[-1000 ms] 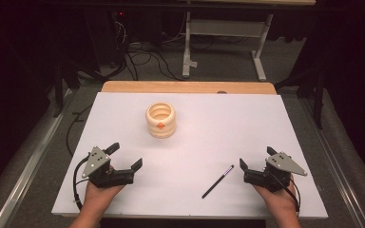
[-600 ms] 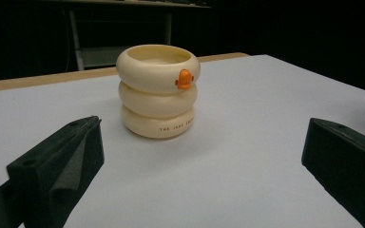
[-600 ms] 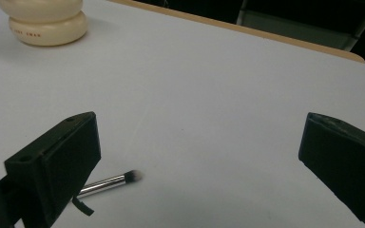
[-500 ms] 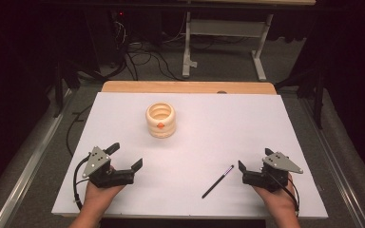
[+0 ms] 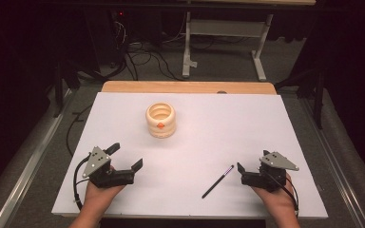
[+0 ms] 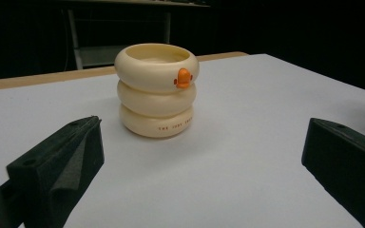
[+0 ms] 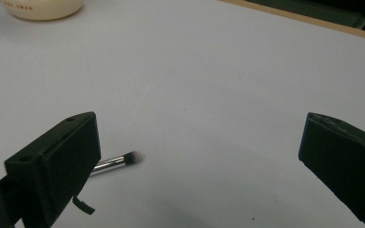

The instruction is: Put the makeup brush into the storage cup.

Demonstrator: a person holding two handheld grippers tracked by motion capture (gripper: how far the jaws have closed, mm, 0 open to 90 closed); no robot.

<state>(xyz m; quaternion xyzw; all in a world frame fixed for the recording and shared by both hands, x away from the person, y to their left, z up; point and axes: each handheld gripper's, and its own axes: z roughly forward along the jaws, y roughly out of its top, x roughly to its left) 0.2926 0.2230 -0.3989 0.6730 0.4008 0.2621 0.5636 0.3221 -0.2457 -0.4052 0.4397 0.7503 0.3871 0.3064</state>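
Observation:
A cream cup (image 5: 160,119) shaped like three stacked rings, with a small orange beak, stands upright toward the back of the white table (image 5: 228,123). A thin black make-up brush (image 5: 217,181) lies near the front edge, its bristle end pointing up and right. My left gripper (image 5: 126,156) rests open at the front left, well short of the cup (image 6: 156,90), nothing between its jaws. My right gripper (image 5: 253,160) is open just right of the brush. In the right gripper view the brush tip (image 7: 132,157) pokes out beside the left jaw.
The table's wooden strip (image 5: 185,87) runs along its far edge. Beyond it, cables (image 5: 142,52) and a white metal stand (image 5: 223,42) sit on the dark floor. The cup's base (image 7: 43,7) shows at the top left of the right gripper view.
My right gripper has shifted slightly left toward the brush. The left gripper, cup and brush have stayed put.

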